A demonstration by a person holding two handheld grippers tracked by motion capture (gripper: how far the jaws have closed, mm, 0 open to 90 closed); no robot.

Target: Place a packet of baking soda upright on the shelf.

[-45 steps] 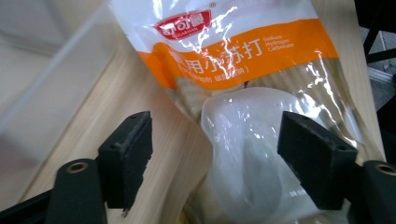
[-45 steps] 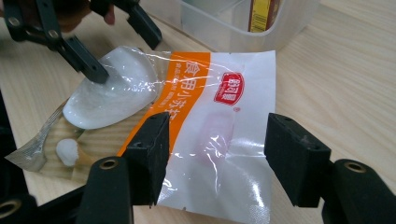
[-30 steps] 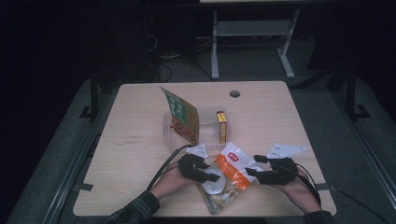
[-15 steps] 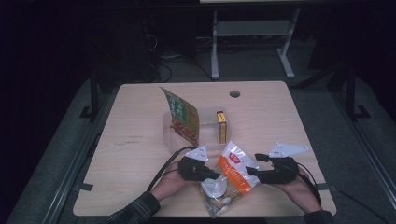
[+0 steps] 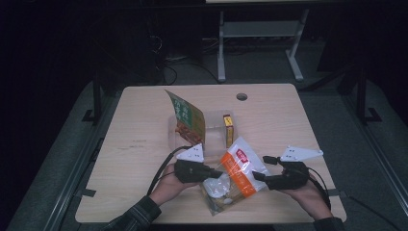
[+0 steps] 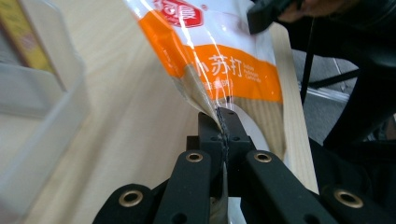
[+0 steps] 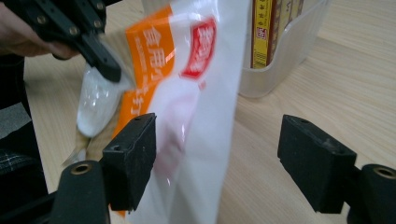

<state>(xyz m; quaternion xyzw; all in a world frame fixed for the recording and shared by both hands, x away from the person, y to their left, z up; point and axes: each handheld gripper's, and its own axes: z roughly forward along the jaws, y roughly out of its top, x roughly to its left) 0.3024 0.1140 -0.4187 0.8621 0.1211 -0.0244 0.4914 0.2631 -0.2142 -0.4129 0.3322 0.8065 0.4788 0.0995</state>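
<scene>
On the person's left, the left tongs (image 5: 215, 172) are clamped on the edge of the orange and clear snack bag (image 5: 234, 177). In the left gripper view the two black jaws meet with the crinkled plastic edge pinched between them, and the bag (image 6: 219, 60) rises away from the tips, its orange band and red logo facing the camera. In the high view the left hand (image 5: 166, 186) lies low on the wooden surface (image 5: 134, 144), and the bag stretches from these tongs toward the right ones, its top corner tilted up and away from the person.

Beyond the left tongs stands a clear plastic container (image 5: 214, 126) holding a green and orange packet (image 5: 186, 119) that leans upright, and a narrow yellow box (image 5: 228, 130) at its right end. The bag's upper corner lies just beside that container.

On the right, the right tongs (image 5: 262, 168) stand apart, their jaws having just been opening. In the right gripper view the bag (image 7: 201, 93) hangs between the two pads; it runs close by the left pad and is well apart from the right pad. The right hand (image 5: 308, 192) rests near the surface's front edge.
</scene>
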